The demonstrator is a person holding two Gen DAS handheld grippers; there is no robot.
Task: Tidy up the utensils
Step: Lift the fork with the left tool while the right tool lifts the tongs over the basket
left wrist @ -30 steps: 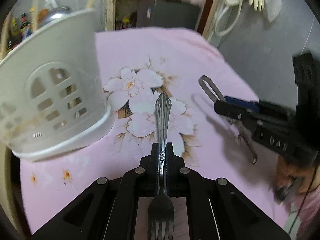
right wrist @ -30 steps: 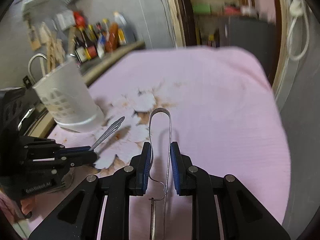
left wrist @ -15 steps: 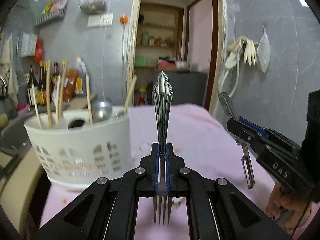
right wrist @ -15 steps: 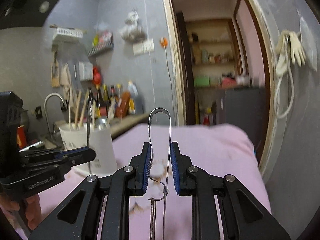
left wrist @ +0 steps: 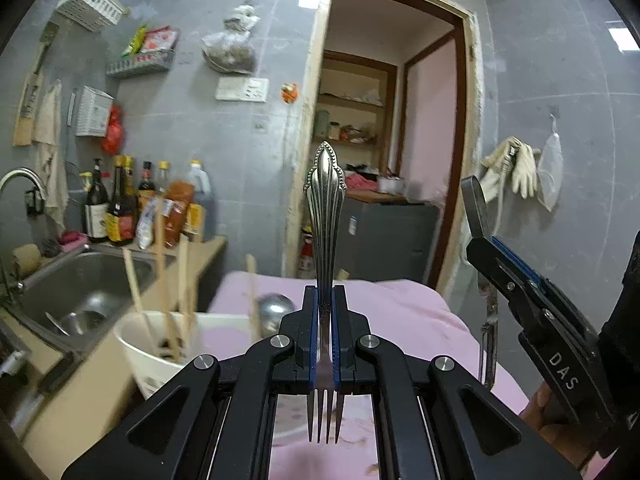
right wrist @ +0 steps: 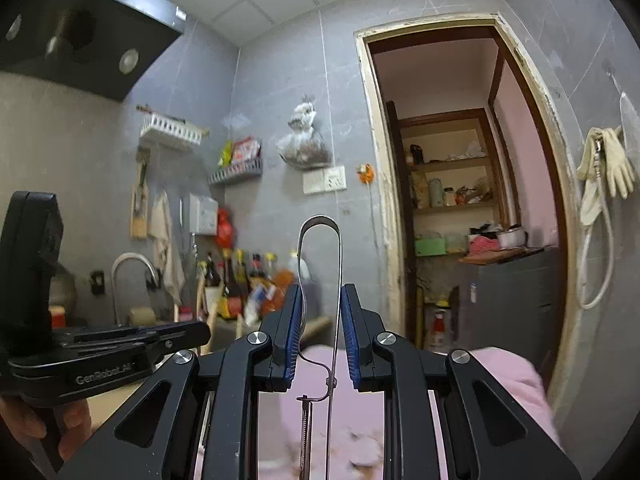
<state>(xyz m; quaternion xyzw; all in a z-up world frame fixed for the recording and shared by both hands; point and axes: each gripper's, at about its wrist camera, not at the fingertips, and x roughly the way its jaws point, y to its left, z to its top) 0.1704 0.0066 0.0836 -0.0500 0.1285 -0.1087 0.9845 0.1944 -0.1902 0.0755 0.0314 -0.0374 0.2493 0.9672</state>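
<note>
Upright, the ornate silver metal fork (left wrist: 325, 216) stands clamped between the left gripper (left wrist: 325, 322) jaws, tines near. Right gripper (right wrist: 320, 330) jaws pinch a looped steel peeler (right wrist: 322, 264). Left, a white plastic perforated holder (left wrist: 160, 356) sits on the pink-clothed desk (left wrist: 420, 312).

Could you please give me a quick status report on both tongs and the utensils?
Left tongs shut on fork, handle up. Right tongs shut on peeler. Holder below left, chopsticks inside.
</note>
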